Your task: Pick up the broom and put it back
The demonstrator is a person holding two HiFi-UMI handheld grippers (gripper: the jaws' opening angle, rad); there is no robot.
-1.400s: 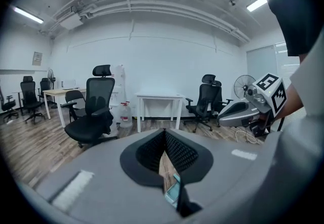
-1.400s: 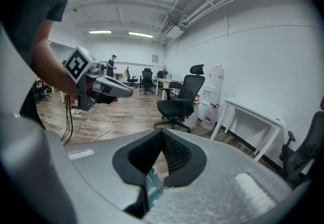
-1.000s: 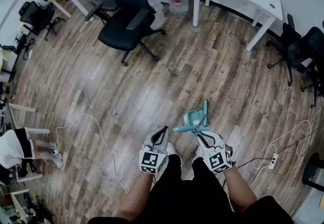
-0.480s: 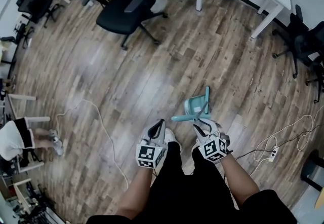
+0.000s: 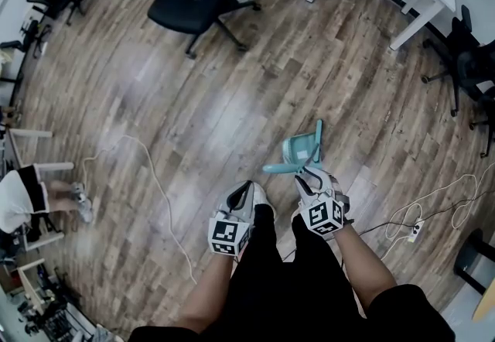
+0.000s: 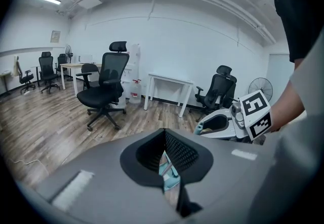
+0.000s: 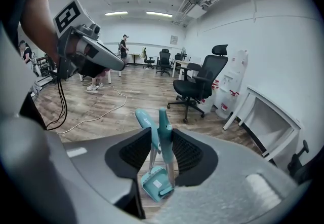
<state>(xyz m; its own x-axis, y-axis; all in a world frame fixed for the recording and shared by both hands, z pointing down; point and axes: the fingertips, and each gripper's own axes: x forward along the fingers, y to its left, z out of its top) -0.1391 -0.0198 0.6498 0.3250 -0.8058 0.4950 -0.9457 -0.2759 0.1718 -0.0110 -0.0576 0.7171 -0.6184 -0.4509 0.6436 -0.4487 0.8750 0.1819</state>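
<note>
Only the right gripper view shows the grasp itself: the right hand-held gripper [image 7: 161, 137] has just been opening its jaws, which now stand apart around 2 upright teal handles, those of the broom [image 7: 162, 116] and its dustpan [image 7: 154, 185]. From above, the head view places this set on the wood floor [image 5: 193, 116], just ahead of the person's feet. Meanwhile the left gripper view shows the left hand-held gripper [image 6: 164, 139] closed at its tips and empty.
</note>
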